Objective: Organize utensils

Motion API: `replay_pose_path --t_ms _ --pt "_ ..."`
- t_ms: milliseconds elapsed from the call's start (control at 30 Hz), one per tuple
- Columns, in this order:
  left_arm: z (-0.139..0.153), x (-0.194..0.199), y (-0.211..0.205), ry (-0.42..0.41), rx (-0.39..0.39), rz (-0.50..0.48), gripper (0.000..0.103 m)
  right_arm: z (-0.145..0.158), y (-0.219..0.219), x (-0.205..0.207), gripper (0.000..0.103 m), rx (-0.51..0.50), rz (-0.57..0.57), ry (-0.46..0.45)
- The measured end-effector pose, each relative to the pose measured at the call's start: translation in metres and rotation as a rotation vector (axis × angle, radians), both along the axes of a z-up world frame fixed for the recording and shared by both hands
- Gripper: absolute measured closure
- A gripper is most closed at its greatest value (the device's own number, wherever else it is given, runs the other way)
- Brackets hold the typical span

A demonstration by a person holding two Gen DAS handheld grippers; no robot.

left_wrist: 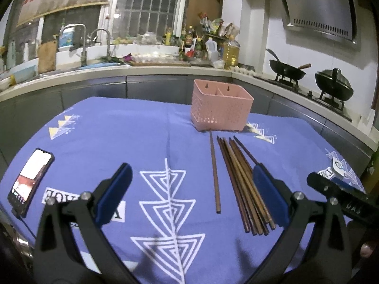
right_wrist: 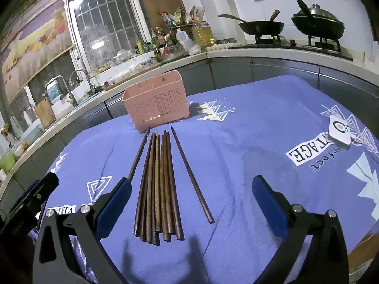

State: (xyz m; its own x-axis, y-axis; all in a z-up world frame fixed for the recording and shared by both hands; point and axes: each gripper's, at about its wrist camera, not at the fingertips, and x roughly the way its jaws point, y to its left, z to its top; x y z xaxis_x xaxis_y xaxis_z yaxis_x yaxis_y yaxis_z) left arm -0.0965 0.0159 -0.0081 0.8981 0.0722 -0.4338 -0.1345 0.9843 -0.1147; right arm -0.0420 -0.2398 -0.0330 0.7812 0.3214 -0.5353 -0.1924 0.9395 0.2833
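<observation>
On the desk lay roughly ten chopsticks, one pink basket with two compartments, one phone, and one white device.

Matt wooden chopsticks, perforated plastic basket, cloth tablecloth.

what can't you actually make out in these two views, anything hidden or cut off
- Pink basket: its floor is hidden by its own walls in both views, so any contents are unknown.
- Leftmost chopstick: in the right wrist view its near end is covered by the right hand-held gripper finger.
- Phone: left wrist view only; screen too blurred to read.
- White device: partly hidden by the right hand-held gripper in the left wrist view.
</observation>
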Motion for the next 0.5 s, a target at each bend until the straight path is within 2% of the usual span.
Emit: replay_pose_path --t_ms 200,500 --pt "-0.003 -0.002 0.001 -0.001 -0.003 0.005 0.005 -0.002 0.003 0.000 0.003 -0.006 0.010 0.013" --pt "-0.003 0.000 0.005 0.020 -0.001 0.009 0.005 0.002 0.005 -0.010 0.003 -0.021 0.006 -0.019"
